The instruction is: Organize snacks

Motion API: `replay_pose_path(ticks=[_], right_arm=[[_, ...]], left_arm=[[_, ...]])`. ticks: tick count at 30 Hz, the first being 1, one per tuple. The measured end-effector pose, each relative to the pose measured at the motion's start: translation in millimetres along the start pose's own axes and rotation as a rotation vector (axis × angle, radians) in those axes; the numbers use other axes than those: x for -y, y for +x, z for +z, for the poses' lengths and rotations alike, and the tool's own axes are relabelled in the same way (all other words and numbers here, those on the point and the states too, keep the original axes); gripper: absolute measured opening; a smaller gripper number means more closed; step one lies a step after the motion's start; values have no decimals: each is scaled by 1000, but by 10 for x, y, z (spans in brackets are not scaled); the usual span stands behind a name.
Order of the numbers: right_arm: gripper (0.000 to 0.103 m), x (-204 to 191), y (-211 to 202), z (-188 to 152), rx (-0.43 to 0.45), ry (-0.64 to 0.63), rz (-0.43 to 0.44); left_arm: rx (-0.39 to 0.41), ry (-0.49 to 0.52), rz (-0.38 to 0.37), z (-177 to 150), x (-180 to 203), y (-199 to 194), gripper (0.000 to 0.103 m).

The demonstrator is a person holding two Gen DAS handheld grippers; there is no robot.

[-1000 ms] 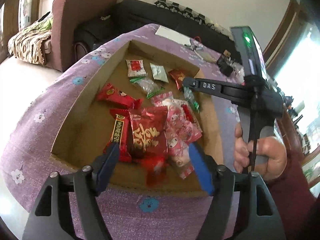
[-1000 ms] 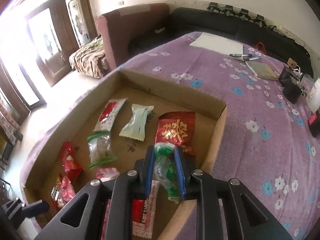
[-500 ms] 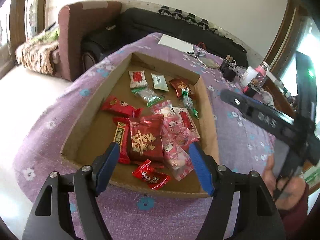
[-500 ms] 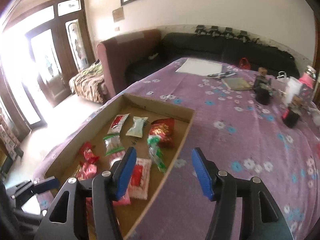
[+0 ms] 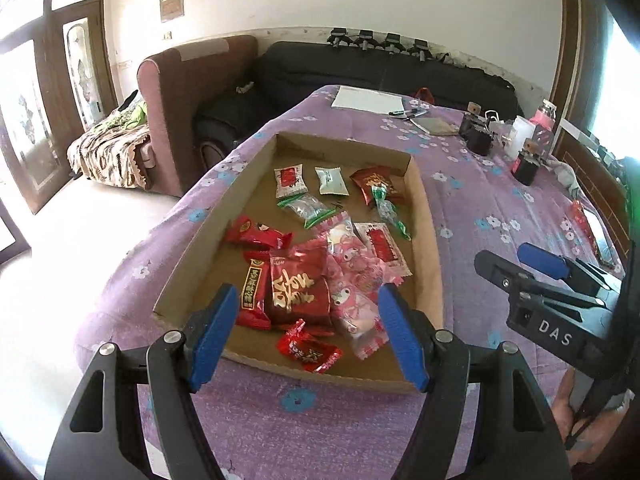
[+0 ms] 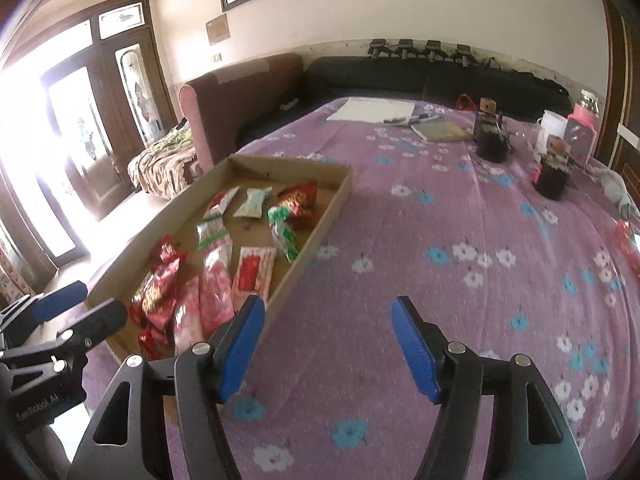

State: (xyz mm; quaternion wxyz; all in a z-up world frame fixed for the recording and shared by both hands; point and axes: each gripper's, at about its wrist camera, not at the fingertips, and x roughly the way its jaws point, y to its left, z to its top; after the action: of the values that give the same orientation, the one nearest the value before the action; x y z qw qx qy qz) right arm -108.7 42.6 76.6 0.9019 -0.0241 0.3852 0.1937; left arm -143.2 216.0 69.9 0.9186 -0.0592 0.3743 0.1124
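Above the purple flowered cloth (image 6: 460, 208) we hold both grippers spread and empty: left gripper (image 5: 308, 332) over the near edge of the cardboard tray (image 5: 424, 240) of snacks (image 5: 298, 288), right gripper (image 6: 328, 344) beside it.

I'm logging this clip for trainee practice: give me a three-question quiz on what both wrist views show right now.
1. True or false: the right gripper is shut on a snack.
2. Which snack lies nearest the cardboard tray's near wall? A) small red candy B) pale green packet C) clear green-ended wrapper
3. Fill in: the left gripper hovers open above the tray's ____ end.

Key: 1 false, it is open and empty over the purple tablecloth; 2 A; 3 near.
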Motion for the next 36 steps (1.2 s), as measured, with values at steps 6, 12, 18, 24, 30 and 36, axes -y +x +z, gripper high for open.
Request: replay_pose_path(ticks=[6,12,18,24,30,36], right_arm=[[73,57,-110,-110,13,21,-22],[73,55,-129,-234,-3,9,-31],[73,13,-121,-311,-17,2,-28],[73,-65,-90,-361,-32,-14,-25],[73,-139,-76,-391,-40,-32,-23],[73,-166,-78,-401,-43,-33,-22]], left_arm=[[-19,9,8,-17,88,5,72],[-45,16,23,-53,139,44,72],[-48,21,40,-70,145,43,72],[-30,17,68,-68,107,23,72],[-27,15,72,-70,67,26,72],[-29,9,72,-76,27,41,72]])
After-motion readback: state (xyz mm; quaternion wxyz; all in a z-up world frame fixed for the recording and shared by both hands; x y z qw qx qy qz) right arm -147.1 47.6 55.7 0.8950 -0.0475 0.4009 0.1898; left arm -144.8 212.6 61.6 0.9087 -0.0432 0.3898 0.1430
